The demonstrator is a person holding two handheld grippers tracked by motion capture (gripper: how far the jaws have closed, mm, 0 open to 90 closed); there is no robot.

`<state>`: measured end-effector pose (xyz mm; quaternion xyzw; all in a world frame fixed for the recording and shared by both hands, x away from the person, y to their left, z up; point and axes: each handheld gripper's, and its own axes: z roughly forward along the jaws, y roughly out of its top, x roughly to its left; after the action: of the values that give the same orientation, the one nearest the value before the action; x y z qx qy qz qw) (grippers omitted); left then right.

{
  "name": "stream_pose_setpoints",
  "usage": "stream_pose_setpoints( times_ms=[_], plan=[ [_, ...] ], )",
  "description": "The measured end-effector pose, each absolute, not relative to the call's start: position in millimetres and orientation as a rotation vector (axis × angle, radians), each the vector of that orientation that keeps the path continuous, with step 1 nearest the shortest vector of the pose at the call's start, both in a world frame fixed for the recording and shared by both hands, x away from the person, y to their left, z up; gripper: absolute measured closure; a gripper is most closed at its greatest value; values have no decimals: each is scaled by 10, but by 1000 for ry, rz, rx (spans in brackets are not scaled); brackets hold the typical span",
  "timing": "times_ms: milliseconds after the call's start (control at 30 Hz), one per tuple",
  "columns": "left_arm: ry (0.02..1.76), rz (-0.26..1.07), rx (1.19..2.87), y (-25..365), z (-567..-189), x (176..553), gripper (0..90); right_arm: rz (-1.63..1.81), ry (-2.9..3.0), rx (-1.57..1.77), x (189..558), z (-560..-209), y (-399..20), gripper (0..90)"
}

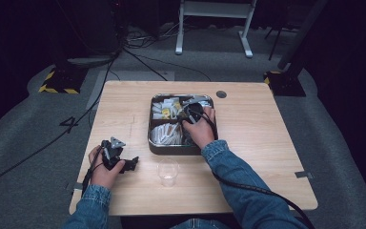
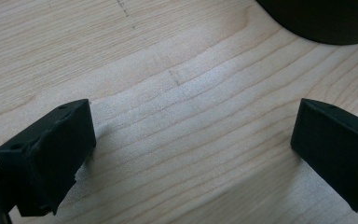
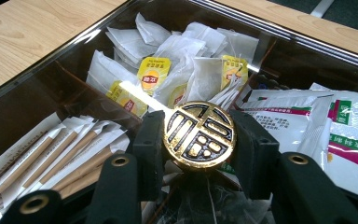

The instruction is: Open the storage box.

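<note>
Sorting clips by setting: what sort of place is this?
Probably a recording lab or studio: a lone wooden table on grey carpet, cables trailing across the floor, and dark stands with hazard-striped bases.

Left gripper (image 1: 132, 164) low at the table's near-left, fingers (image 2: 46, 154) spread wide, nothing between. Right gripper (image 1: 187, 112) reached forward, arm extended, fingers (image 3: 150, 149) clamped on a gold knob (image 3: 199, 136).
</note>
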<state>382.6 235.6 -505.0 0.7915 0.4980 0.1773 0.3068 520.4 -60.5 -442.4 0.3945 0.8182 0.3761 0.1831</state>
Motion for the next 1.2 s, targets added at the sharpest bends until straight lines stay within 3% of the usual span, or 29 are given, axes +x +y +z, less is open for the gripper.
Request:
stream_pose_setpoints(
  times_ms=[733,1200],
  plan=[
    [1321,470,2090,2351,-5051,3825,2,1092,2279,1113,5181,-4385,-631,587],
    [1324,475,2087,2348,-5052,3822,2,1191,2235,1057,5078,-4037,-770,588]
  ],
)
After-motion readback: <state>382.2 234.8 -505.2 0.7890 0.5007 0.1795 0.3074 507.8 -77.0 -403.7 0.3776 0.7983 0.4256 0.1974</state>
